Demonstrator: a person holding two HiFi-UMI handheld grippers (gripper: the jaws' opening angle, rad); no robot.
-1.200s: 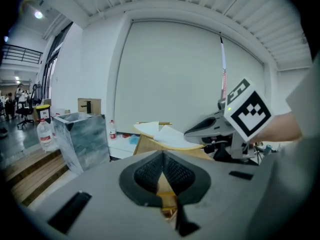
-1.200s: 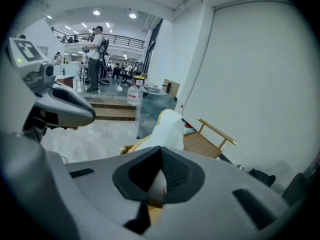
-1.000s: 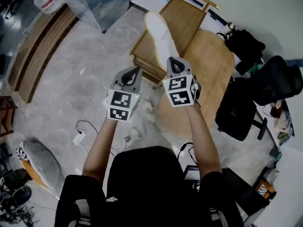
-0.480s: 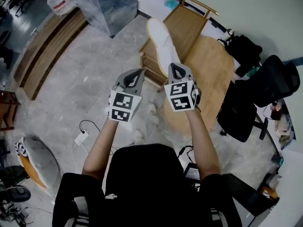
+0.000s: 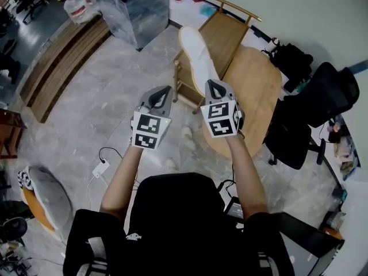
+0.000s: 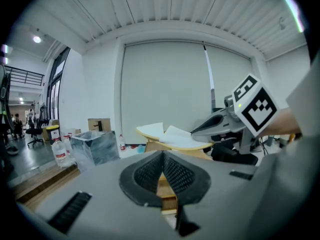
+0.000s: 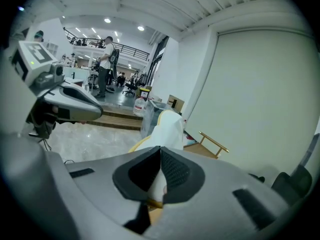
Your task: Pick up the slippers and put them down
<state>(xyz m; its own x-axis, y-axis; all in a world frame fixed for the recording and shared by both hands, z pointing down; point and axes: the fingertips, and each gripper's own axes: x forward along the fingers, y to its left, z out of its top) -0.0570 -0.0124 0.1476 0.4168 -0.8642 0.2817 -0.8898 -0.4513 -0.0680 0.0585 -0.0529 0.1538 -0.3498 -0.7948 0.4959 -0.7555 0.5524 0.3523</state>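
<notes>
My right gripper [image 5: 214, 86] is shut on the heel end of white slippers [image 5: 196, 52] with a yellow sole edge. They stick out forward, in the air over a wooden chair [image 5: 227, 25]. In the right gripper view the white slippers [image 7: 167, 126] run straight out from the shut jaws of the right gripper [image 7: 160, 154]. My left gripper [image 5: 163, 92] hangs beside it on the left, shut and empty. From the left gripper view the left gripper [image 6: 162, 156] holds nothing, and the slippers [image 6: 170, 135] and right gripper [image 6: 222, 124] show to its right.
A round wooden table [image 5: 256, 91] lies under my right hand. Black office chairs [image 5: 328, 96] and a black bag [image 5: 293, 56] stand to the right. A marbled grey cabinet [image 5: 135, 4], a wooden platform [image 5: 60, 59] and a power strip [image 5: 100, 167] with its cable are on the left.
Both grippers have travelled forward together toward the wooden chair and risen a little. The right one has kept its hold on the slippers; the left has stayed shut.
</notes>
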